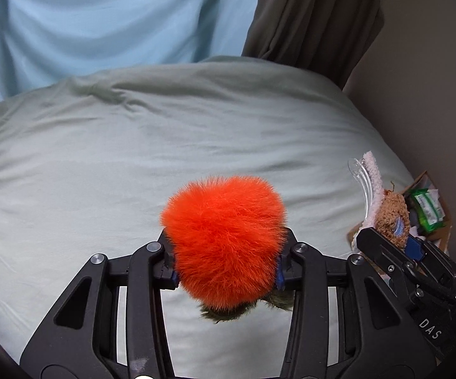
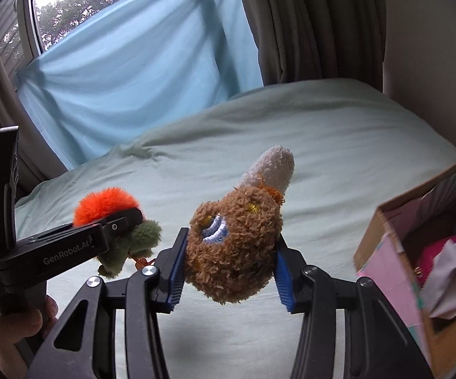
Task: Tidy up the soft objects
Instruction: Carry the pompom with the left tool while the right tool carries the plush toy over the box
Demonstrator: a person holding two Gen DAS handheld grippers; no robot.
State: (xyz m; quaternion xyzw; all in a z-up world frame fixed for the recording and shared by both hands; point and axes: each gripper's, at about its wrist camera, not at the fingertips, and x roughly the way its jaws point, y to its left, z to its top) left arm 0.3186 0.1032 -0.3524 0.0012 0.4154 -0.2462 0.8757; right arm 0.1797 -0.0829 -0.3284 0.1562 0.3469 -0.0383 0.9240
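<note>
My left gripper (image 1: 226, 268) is shut on a fluffy orange plush with an olive-green underside (image 1: 224, 240) and holds it above the pale green bed sheet (image 1: 133, 158). The same plush (image 2: 108, 208) and left gripper (image 2: 123, 221) show at the left of the right wrist view. My right gripper (image 2: 229, 271) is shut on a curly brown plush with a white fuzzy top (image 2: 234, 246), also held above the bed. That brown plush (image 1: 392, 218) and the right gripper (image 1: 388, 240) show at the right edge of the left wrist view.
An open cardboard box (image 2: 395, 246) with cloth items and a green packet stands at the right, beside the bed; it also shows in the left wrist view (image 1: 429, 208). A light blue cloth (image 2: 133, 72) covers the window behind the bed. Brown curtains (image 2: 316, 25) hang at the back right.
</note>
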